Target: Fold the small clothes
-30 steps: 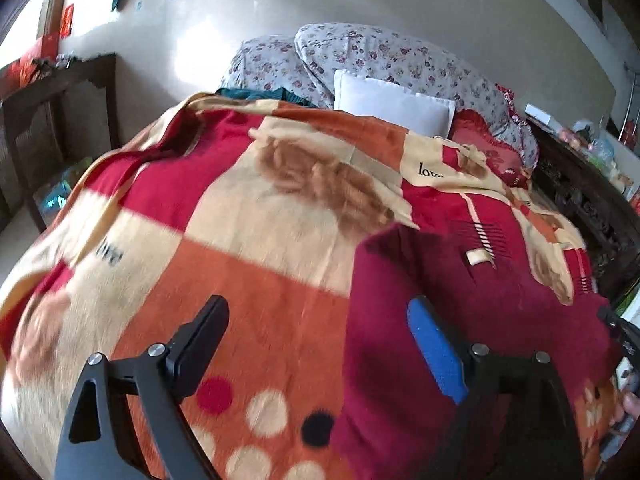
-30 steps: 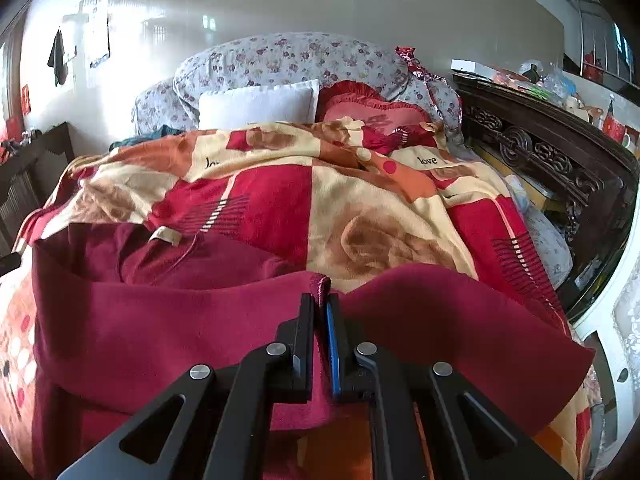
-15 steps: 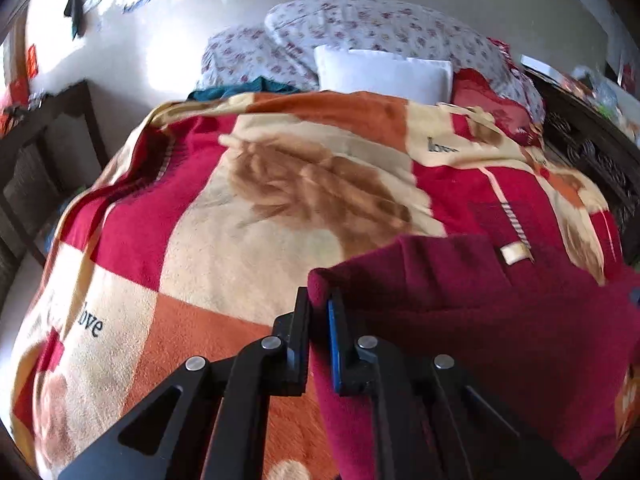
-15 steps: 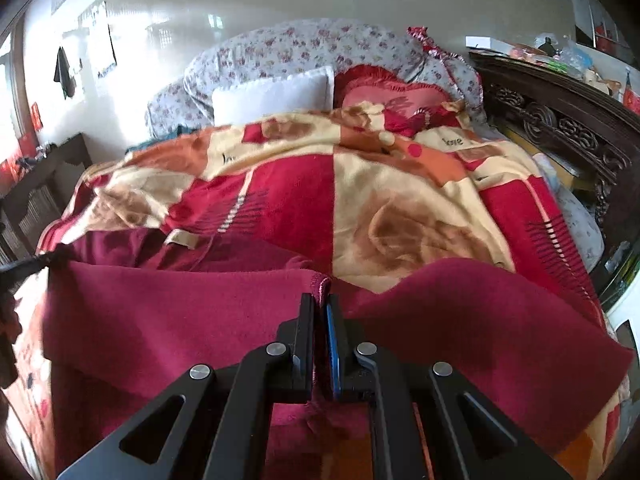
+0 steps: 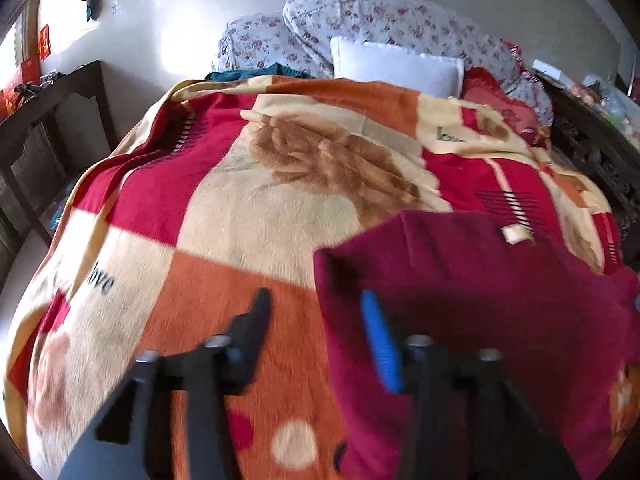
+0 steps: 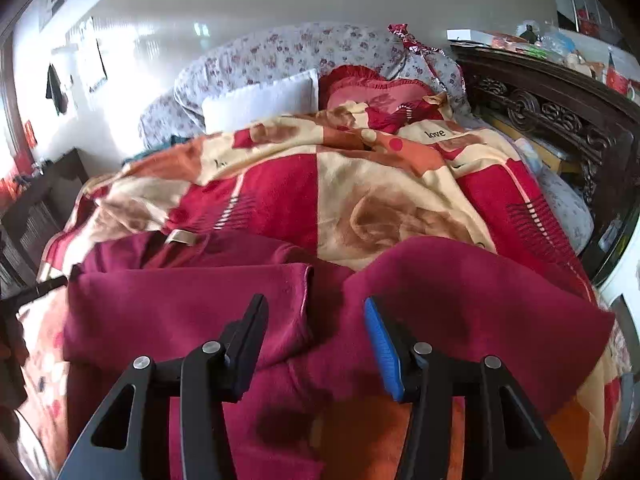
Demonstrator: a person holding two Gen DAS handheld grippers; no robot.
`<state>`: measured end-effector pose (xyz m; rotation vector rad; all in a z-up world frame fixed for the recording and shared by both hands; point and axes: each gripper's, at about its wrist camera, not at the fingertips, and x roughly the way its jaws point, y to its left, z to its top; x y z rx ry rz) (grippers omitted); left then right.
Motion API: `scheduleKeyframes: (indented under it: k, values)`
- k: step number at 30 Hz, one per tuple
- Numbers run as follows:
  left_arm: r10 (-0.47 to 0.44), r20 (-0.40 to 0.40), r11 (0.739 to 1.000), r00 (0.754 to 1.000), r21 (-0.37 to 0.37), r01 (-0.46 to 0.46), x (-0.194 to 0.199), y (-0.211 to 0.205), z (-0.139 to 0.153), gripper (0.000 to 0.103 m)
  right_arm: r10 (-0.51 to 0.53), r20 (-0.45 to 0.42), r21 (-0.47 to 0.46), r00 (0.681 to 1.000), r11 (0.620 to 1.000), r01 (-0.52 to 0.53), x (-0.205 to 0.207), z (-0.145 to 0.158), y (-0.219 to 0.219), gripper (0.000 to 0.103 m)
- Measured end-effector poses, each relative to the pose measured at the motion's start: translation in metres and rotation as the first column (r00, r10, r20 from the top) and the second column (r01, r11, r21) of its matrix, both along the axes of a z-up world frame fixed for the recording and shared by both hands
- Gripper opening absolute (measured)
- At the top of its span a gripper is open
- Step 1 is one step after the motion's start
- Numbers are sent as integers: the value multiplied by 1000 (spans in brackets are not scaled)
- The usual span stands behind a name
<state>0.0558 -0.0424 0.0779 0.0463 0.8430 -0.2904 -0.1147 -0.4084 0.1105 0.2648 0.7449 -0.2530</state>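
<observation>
A dark maroon garment [image 6: 184, 308] lies on the patterned blanket [image 6: 360, 200], its left sleeve folded across the body and a tan neck label [image 6: 182, 237] at its far edge. My right gripper [image 6: 316, 304] is open and empty just above the folded sleeve's cuff. In the left wrist view the garment [image 5: 480, 280] fills the lower right, with the label [image 5: 516, 234] showing. My left gripper [image 5: 314, 300] is open and empty over the garment's left edge.
The blanket [image 5: 240, 220] covers a bed with a white pillow [image 5: 396, 66] and floral bedding [image 5: 400, 20] at the head. A dark carved wooden headboard [image 6: 560, 112] runs along the right. A dark wooden chair [image 5: 44, 128] stands at the left.
Both grippers were shut on the maroon garment half a second ago and have now opened, letting it go. The folded sleeve now lies flat across the body.
</observation>
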Motion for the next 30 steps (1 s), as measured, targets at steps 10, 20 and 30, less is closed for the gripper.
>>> scheduleKeyframes:
  k: [10, 20, 30]
  values:
    - [-103, -24, 994, 994, -43, 102, -66, -12, -7, 64, -33, -132, -13, 991, 999, 32, 37, -40, 5, 56]
    - [-109, -87, 994, 990, -27, 107, -75, -13, -33, 64, 24, -164, -200, 986, 978, -57, 31, -38, 33, 12]
    - [-149, -172, 987, 974, -86, 136, -145, 22, -40, 73, 81, -66, -123, 995, 988, -89, -34, -8, 59, 72]
